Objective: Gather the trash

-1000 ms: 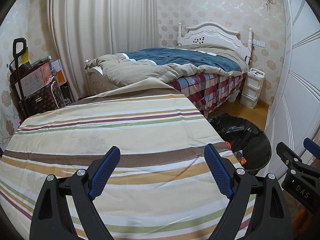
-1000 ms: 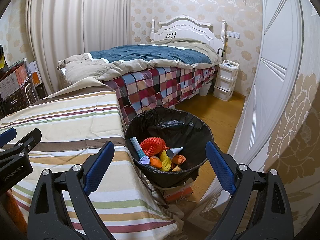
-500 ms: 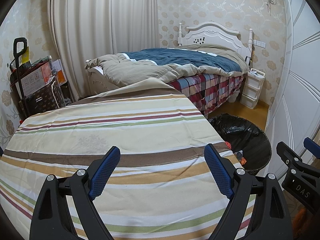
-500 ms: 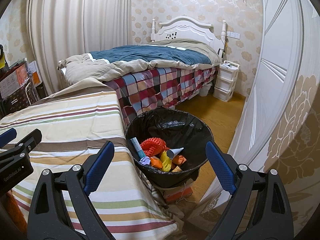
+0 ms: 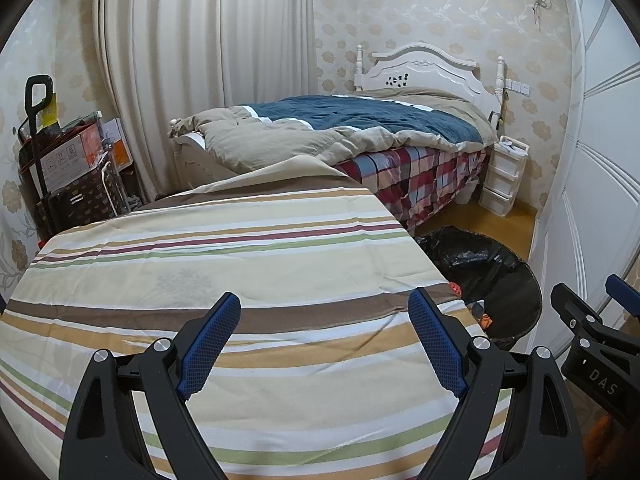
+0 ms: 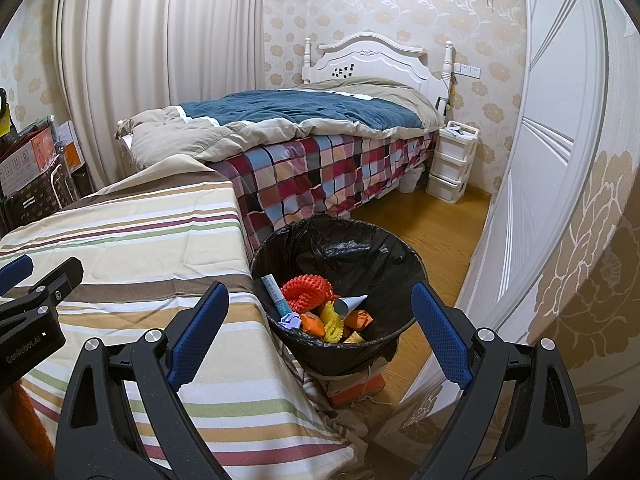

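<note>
A black-lined trash bin (image 6: pixel 340 240) stands on the floor beside the striped table (image 6: pixel 140 248). It holds several pieces of trash: an orange-red netted piece (image 6: pixel 306 290), yellow and orange bits and a grey cone. My right gripper (image 6: pixel 320 312) is open and empty, held above the bin's near rim and the table's corner. My left gripper (image 5: pixel 324 328) is open and empty above the striped table (image 5: pixel 220 248). The bin (image 5: pixel 496 276) shows at the right of the left wrist view. No trash shows on the tablecloth.
A bed (image 6: pixel 312 128) with a blue and tan quilt stands behind the table. A white drawer unit (image 6: pixel 452 160) stands by the headboard. A white wardrobe door (image 6: pixel 536 200) is on the right. Boxes and a cart (image 5: pixel 68 176) stand at the left wall.
</note>
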A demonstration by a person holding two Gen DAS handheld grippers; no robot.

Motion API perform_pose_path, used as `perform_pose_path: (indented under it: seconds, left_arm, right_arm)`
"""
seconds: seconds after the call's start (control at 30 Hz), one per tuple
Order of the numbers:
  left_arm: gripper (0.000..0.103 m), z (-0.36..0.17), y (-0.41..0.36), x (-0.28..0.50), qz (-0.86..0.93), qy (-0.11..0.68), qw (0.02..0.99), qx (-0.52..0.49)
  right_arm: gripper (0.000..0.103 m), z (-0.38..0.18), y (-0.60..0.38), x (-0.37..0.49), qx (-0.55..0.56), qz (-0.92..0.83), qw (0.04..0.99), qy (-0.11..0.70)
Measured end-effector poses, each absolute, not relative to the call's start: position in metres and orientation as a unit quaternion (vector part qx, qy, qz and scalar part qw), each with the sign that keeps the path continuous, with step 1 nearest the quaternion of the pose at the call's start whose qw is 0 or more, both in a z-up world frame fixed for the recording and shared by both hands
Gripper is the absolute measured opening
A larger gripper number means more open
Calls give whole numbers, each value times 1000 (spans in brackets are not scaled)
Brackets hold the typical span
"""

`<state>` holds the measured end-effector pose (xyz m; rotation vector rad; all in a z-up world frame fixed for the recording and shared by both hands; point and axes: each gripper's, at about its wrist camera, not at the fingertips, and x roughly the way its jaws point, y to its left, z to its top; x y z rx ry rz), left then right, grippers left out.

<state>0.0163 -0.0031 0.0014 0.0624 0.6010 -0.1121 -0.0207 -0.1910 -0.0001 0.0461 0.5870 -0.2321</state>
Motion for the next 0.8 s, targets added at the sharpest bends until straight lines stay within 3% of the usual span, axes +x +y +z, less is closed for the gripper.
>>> perform_pose_path:
  seconds: [0.8]
  left_arm:
    - [85,0,-1,14,-45,287,956,35]
  right_arm:
    - [90,2,-185,-21,19,-111,950,290]
